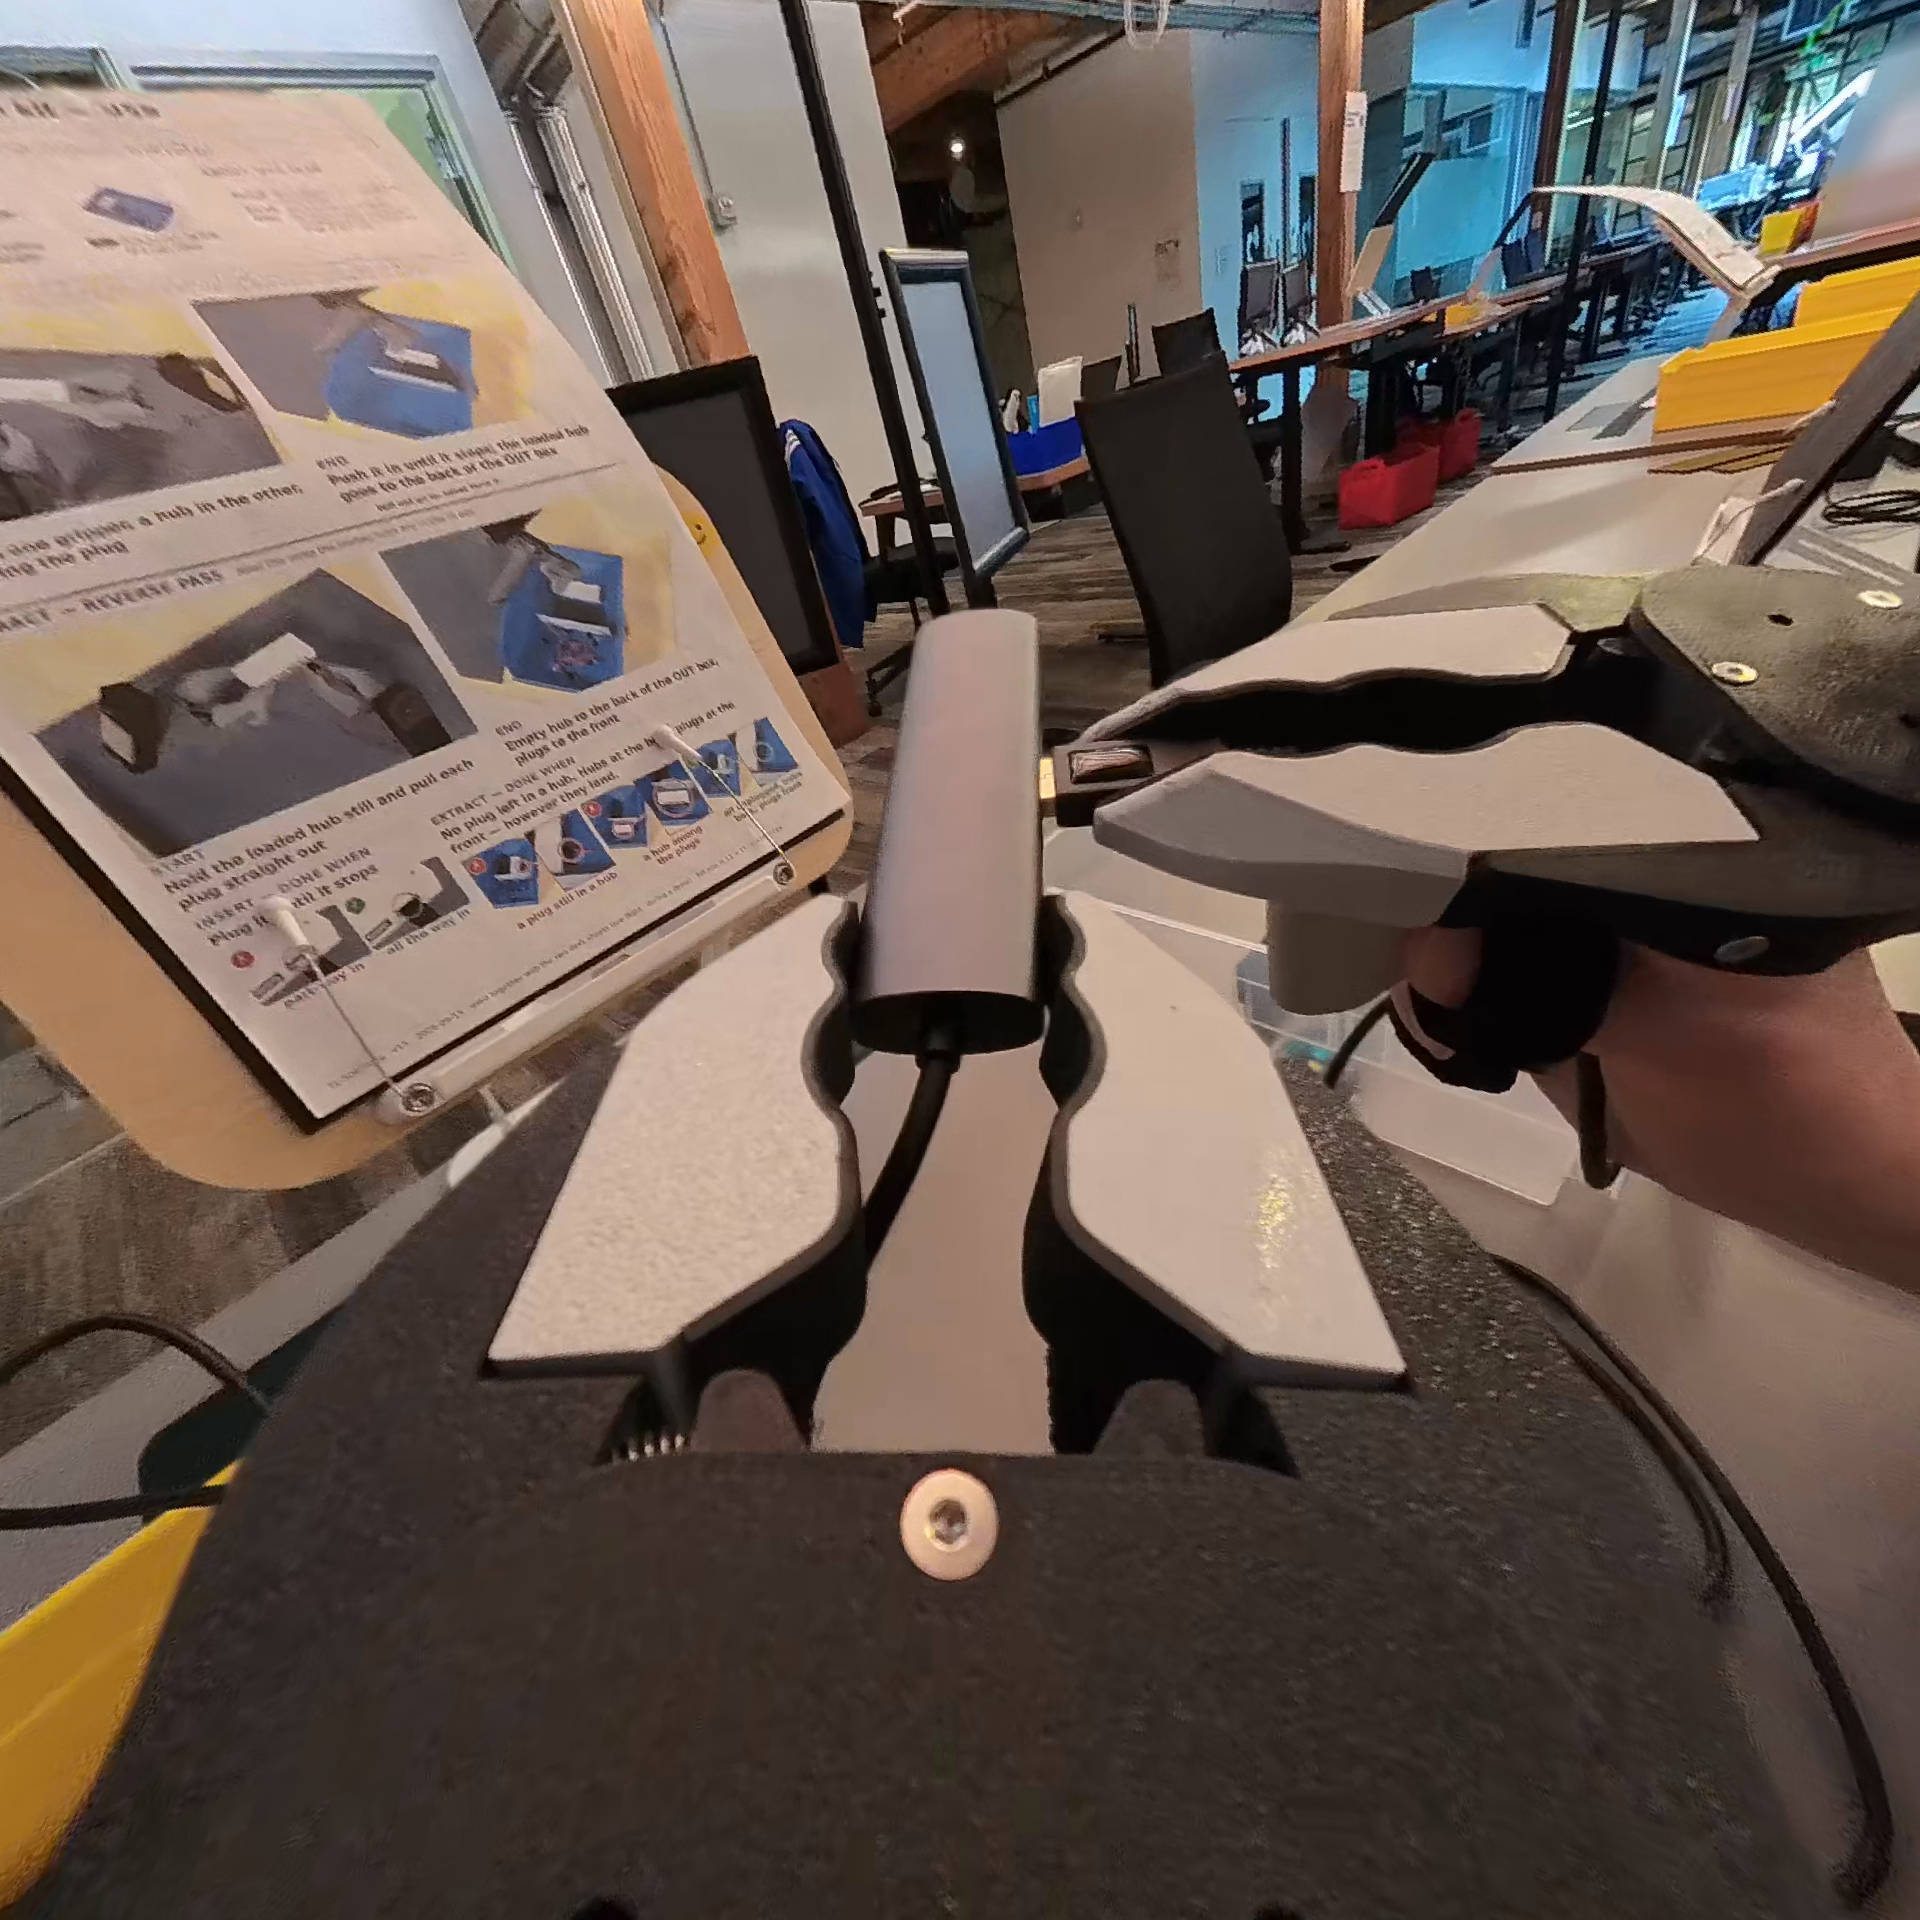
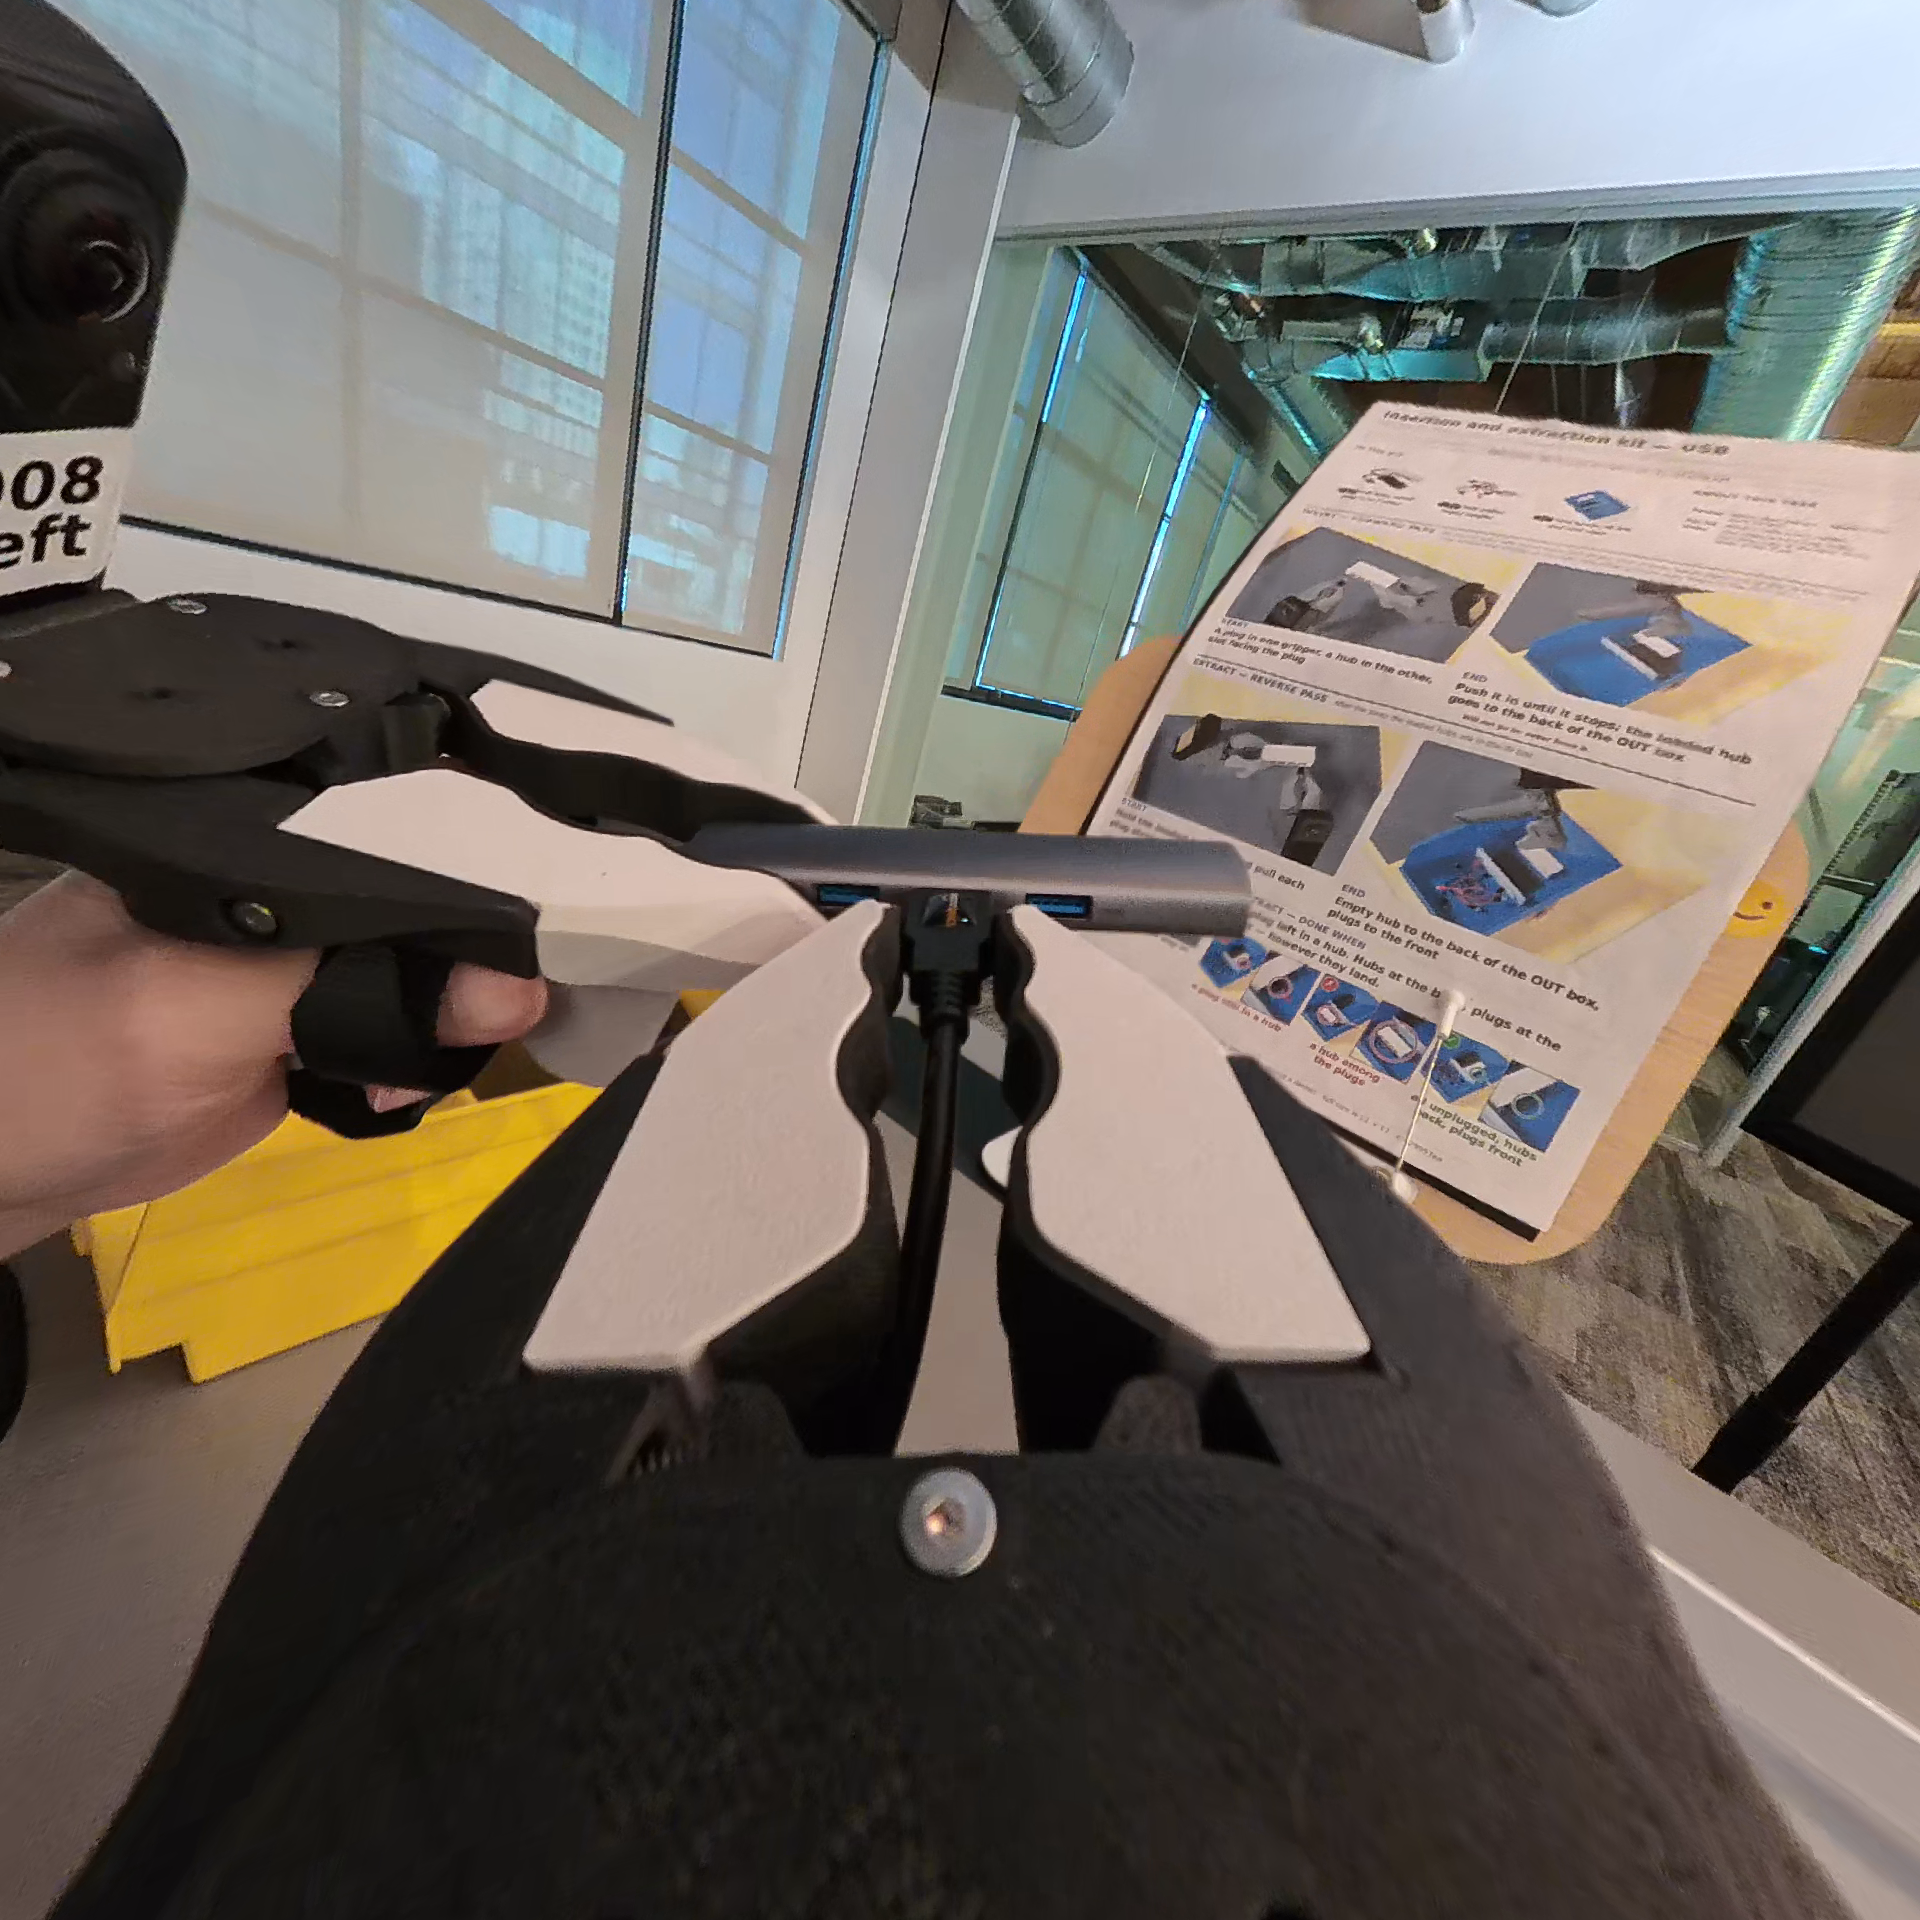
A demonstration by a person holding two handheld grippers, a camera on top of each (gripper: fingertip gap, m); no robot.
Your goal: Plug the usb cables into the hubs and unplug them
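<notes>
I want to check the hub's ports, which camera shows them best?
The right wrist view: the hub turns its port side to the camera, blue ports flanking the plug. The left wrist view shows only its plain top.

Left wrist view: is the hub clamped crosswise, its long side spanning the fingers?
No, the hub points lengthwise away from the left hand-held gripper, held by its cabled end.

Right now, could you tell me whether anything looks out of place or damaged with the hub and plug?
Nothing stands out: the left gripper holds the grey hub and the right gripper holds the plug squarely at a middle port.
</notes>
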